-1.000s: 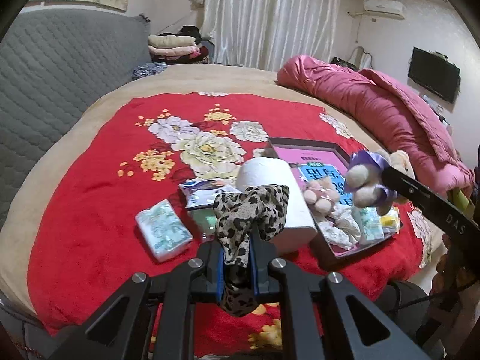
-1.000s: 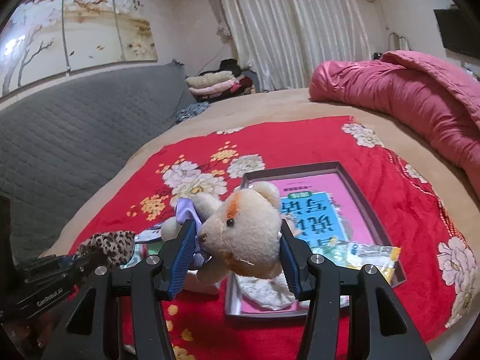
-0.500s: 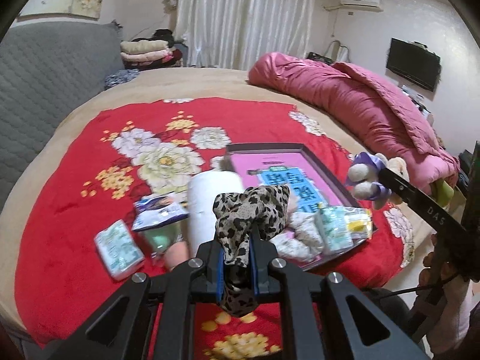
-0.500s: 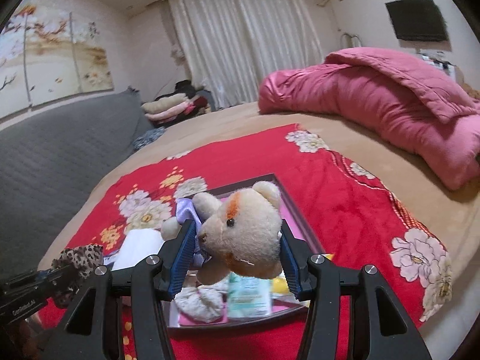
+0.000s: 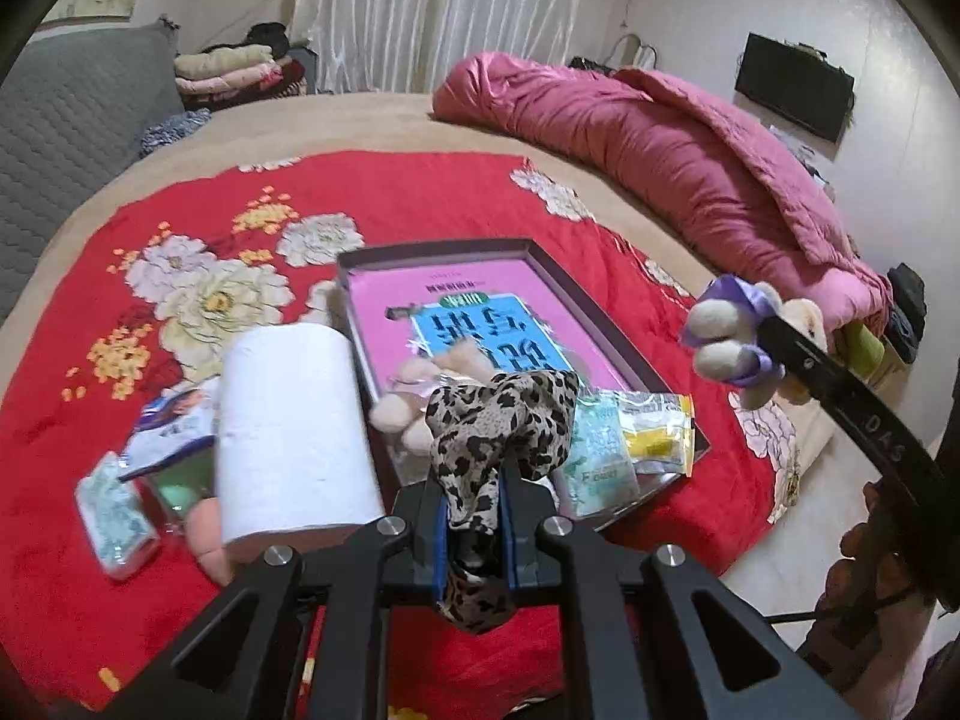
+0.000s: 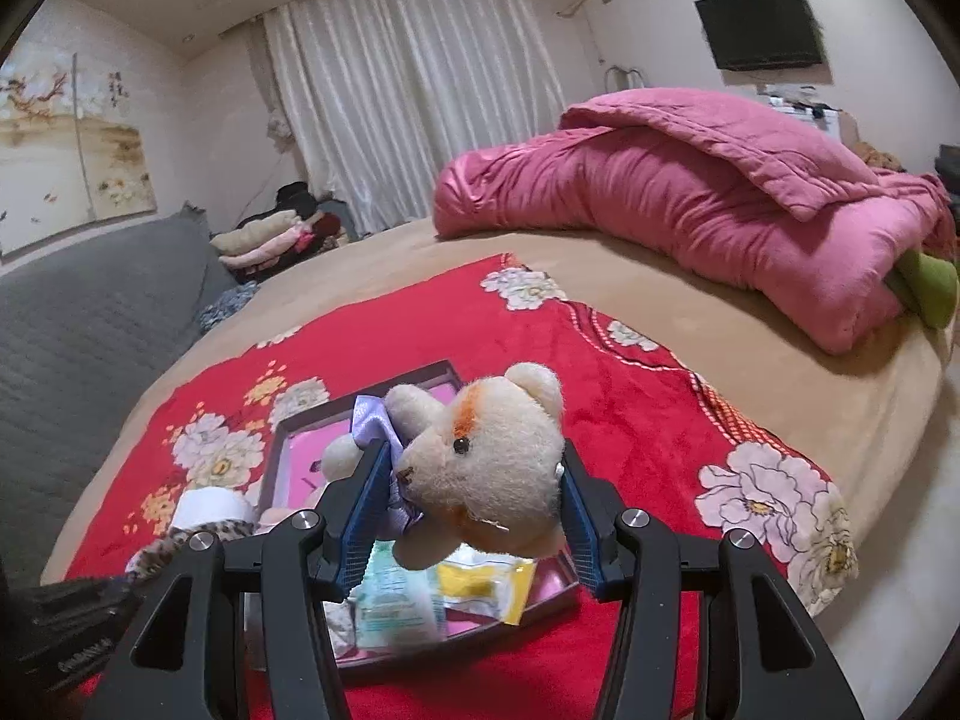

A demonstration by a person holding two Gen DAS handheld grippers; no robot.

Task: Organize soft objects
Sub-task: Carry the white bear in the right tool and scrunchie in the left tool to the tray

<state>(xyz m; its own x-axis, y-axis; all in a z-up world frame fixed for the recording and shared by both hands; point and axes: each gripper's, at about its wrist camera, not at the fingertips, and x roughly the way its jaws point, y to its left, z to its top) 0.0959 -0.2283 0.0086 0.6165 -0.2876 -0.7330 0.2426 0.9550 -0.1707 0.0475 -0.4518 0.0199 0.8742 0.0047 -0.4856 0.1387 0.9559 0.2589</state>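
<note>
My left gripper (image 5: 474, 507) is shut on a leopard-print scrunchie (image 5: 501, 420) and holds it above the near edge of the red floral blanket (image 5: 420, 204). My right gripper (image 6: 474, 498) is shut on a cream teddy bear (image 6: 492, 468) with a purple bow, held in the air over the dark tray (image 6: 282, 438). The same bear (image 5: 729, 342) shows at the right of the left wrist view. The tray (image 5: 600, 306) has a pink-and-blue bottom and holds a small pink plush (image 5: 414, 402) and packets (image 5: 654, 438).
A white paper roll (image 5: 288, 432), a tissue pack (image 5: 114, 516) and small packets lie on the blanket left of the tray. A pink quilt (image 6: 690, 192) is heaped at the far right. A grey headboard (image 6: 78, 324) stands left. Folded clothes (image 5: 228, 69) lie at the back.
Both grippers have pulled back and swung right, still holding their objects. The tray and roll now sit closer under the left gripper, and the bear is held higher over the bed's edge.
</note>
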